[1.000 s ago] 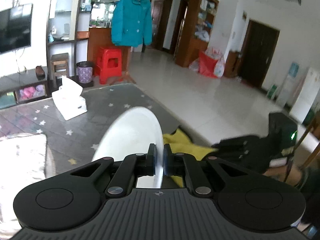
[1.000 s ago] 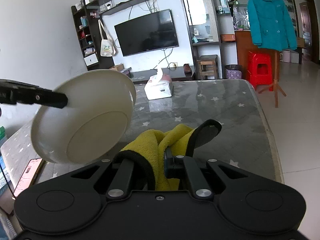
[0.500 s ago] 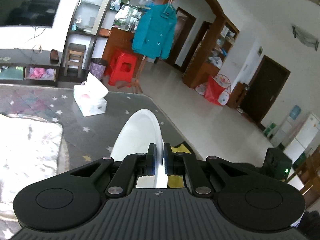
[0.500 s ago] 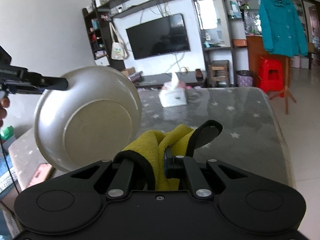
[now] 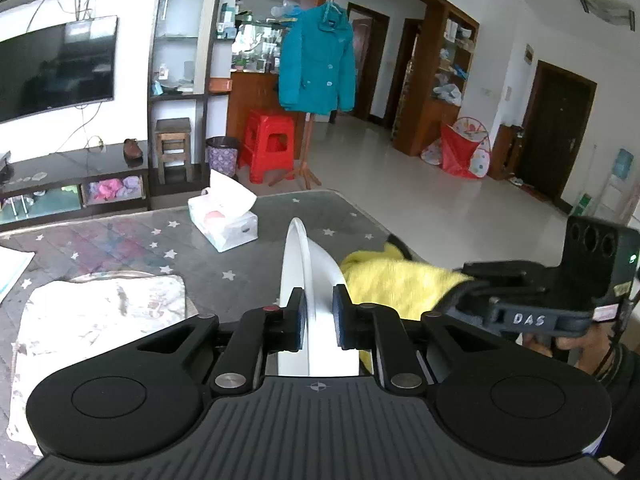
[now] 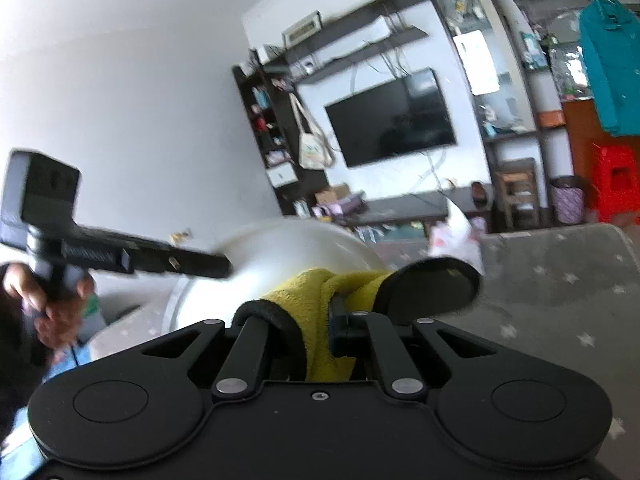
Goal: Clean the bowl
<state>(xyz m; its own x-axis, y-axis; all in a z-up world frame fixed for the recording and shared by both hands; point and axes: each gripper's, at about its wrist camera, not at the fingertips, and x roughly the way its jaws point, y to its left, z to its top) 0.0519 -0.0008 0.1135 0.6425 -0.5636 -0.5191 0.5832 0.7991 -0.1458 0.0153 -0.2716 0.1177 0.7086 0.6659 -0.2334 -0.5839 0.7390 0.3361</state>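
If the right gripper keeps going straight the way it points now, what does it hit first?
Most likely the white bowl: the yellow cloth clamped in the right gripper already sits right at its surface, probably touching. Blur hides the exact contact.

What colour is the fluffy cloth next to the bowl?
Yellow. The cloth shows best in the left wrist view.
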